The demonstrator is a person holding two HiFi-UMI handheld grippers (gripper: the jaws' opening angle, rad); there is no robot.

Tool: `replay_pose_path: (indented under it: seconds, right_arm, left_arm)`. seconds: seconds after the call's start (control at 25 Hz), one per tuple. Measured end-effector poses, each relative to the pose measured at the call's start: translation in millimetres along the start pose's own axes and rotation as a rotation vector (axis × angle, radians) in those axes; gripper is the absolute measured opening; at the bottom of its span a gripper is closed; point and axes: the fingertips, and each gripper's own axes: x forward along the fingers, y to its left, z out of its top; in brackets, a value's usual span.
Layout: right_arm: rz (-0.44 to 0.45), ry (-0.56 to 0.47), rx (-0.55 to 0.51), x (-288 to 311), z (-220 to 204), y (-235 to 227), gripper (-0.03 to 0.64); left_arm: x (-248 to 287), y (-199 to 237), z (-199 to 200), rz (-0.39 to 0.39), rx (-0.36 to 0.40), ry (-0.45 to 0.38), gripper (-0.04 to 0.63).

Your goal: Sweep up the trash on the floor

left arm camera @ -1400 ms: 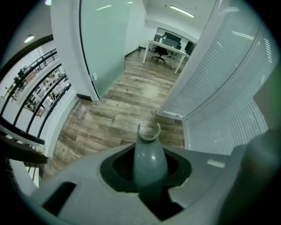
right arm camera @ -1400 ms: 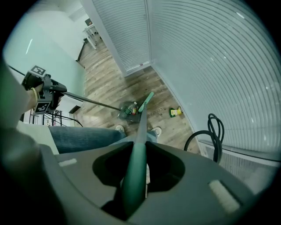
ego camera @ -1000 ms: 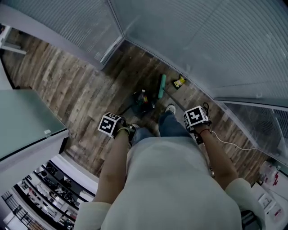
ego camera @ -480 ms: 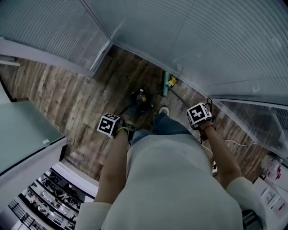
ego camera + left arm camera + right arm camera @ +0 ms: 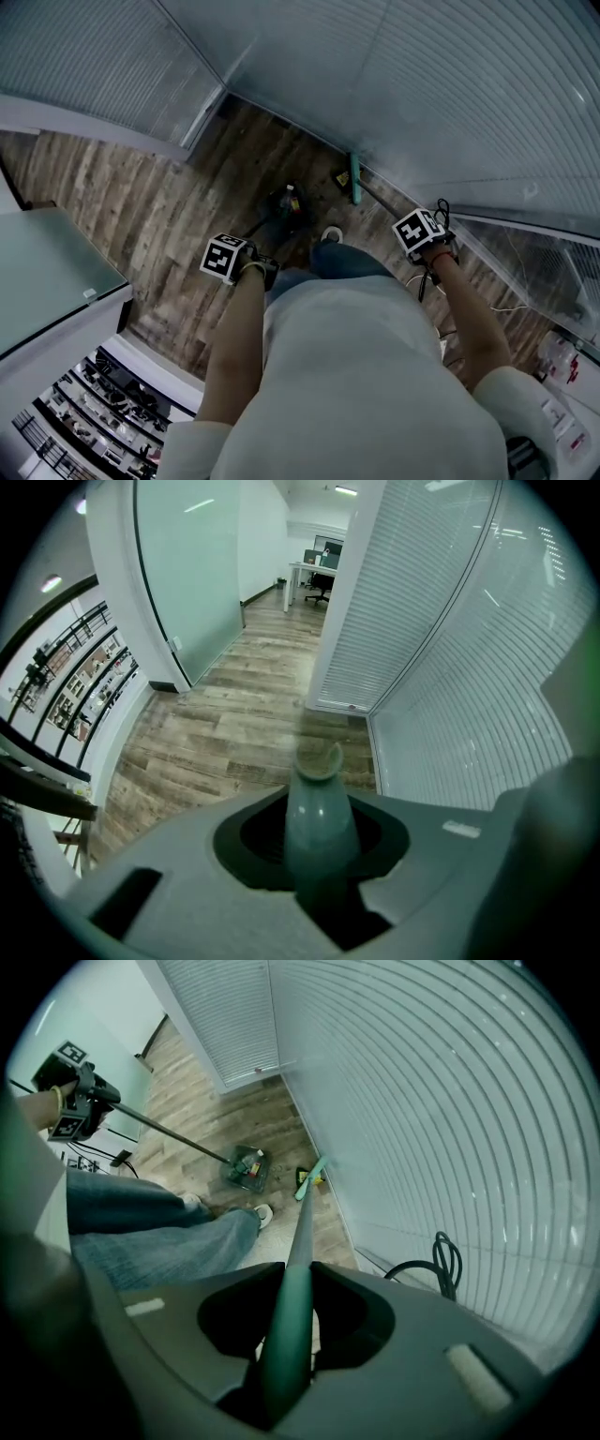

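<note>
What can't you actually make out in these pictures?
The yellow scrap beside the broom head: too small to identify in either view.
The dustpan contents: tiny and dim.
Left gripper view: only the dustpan handle end shows; the pan lies outside the frame.

we cannot tell what the small yellow scrap (image 5: 343, 177) by the broom head (image 5: 354, 178) is, nor what lies in the dustpan (image 5: 287, 208), while the dustpan handle (image 5: 317, 808) shows blurred and the near end of the broom handle (image 5: 289, 1335) is lost in shadow.
</note>
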Motion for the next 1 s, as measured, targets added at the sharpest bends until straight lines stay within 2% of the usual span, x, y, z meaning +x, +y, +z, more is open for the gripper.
replay_pose_path:
  seconds: [0.2, 0.4, 0.56, 0.8, 1.0]
  right_arm:
    - [-0.042, 0.049, -0.102, 9, 1, -25, 0.098]
    - [-0.129, 0.109, -0.224, 20, 6, -43, 0.098]
    - [-0.203, 0.111, -0.319, 26, 20, -48, 0.098]
    - [-0.186, 0.108, -0.32, 34, 35, -33, 0.097]
    - [-0.182, 0.103, -0.301, 42, 30, -11, 0.097]
  left_arm:
    - [2, -11, -2, 0.008, 0.006, -0.007, 0.086]
    - [2, -21, -4, 0.013, 0.012, -0.01, 0.086]
    - [3, -28, -2, 0.017, 0.018, -0.007, 0.087]
    - [5, -36, 0, 0.02, 0.022, -0.007, 0.087]
    - [6, -35, 0, 0.013, 0.034, -0.003, 0.089]
